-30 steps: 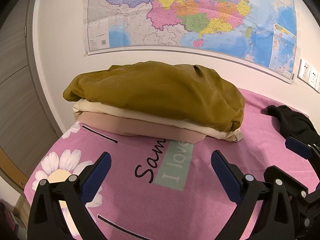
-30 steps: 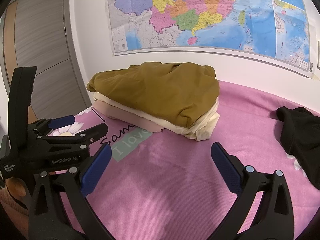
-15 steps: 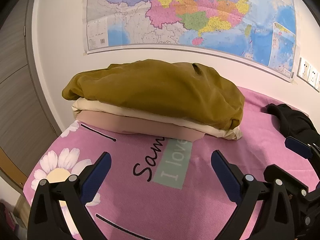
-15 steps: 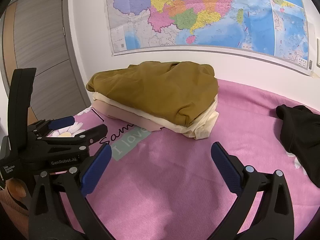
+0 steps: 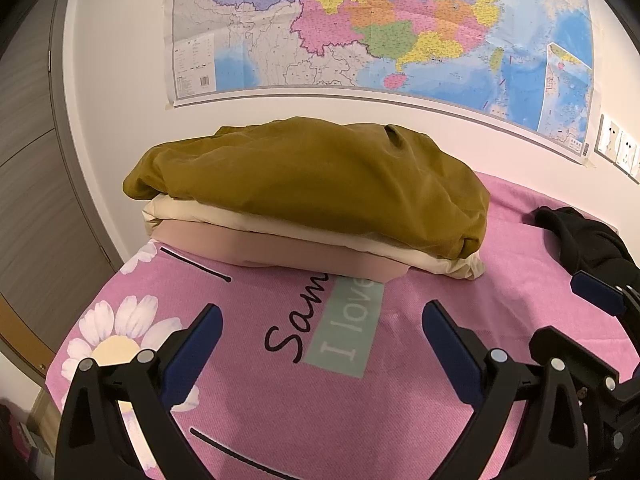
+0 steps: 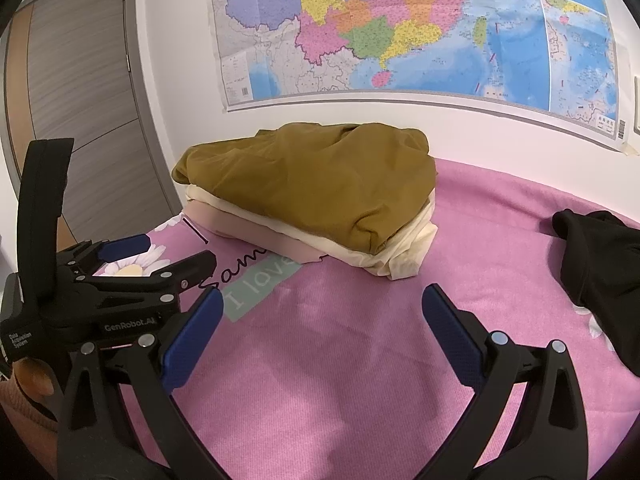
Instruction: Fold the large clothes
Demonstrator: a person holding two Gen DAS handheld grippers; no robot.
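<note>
Compared with a second ago, little is changed: the stack of folded clothes point(image 5: 312, 200) is seen slightly lower and nearer in the left wrist view, and both grippers are kept at the same wide spread.

The stack is laid at the far left corner of the bed point(image 5: 400, 400), close against the wall under the map point(image 5: 380, 28). An olive-brown garment point(image 6: 316, 184) is set on top, a cream garment point(image 6: 400, 256) is pressed beneath it, and a beige-pink garment point(image 5: 280, 250) is placed at the bottom, its front edge resting over the printed lettering point(image 5: 344, 328) of the pink bedspread. A black garment point(image 6: 600, 264) is left unfolded at the right edge of the bed, well apart from the stack. A broad strip of bare bedspread is left between the stack and the grippers, and between the stack and the black garment. A grey door point(image 6: 80, 100) is seen beyond the left edge of the bed.

The left gripper point(image 5: 320, 344) is held above the near left part of the bed, its blue-padded jaws spread wide, with nothing gripped or touched. The right gripper point(image 6: 322, 328) is held just beside it toward the middle of the bed, equally wide apart and with nothing between its fingers point(image 6: 192, 340).
</note>
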